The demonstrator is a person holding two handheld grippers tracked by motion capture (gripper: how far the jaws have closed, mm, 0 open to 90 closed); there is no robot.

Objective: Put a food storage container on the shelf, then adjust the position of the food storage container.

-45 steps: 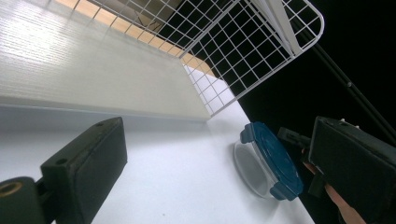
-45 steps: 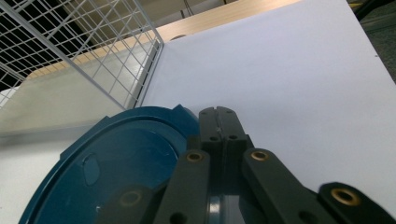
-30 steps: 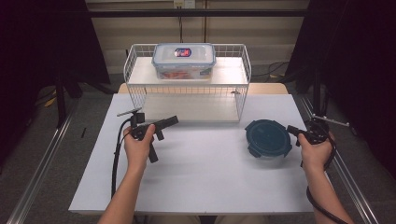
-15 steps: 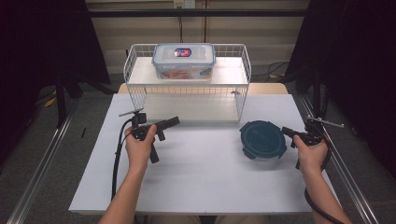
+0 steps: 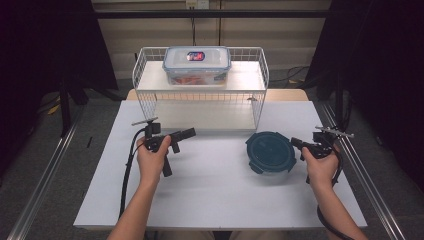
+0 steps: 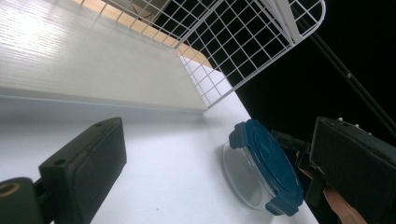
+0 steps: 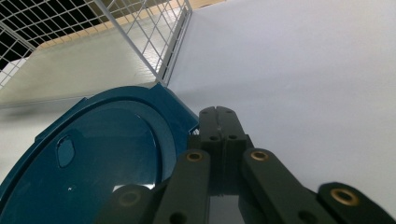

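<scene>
Centrally, a round blue-lidded container (image 5: 270,152) is set on the white surface (image 5: 210,190), just beside the clenched, empty right gripper (image 5: 296,143). Farther left, the left gripper (image 5: 187,133) is held released.

Both forearms come in from the near edge, well apart. The left hand (image 5: 151,159) grips the left hand-held gripper (image 5: 186,134), held level and angled toward the right — its jaws stand wide apart. The right hand (image 5: 320,165) grips the right hand-held gripper (image 5: 295,143), pointed leftward, its jaws pressed flat together — nothing between them.
</scene>
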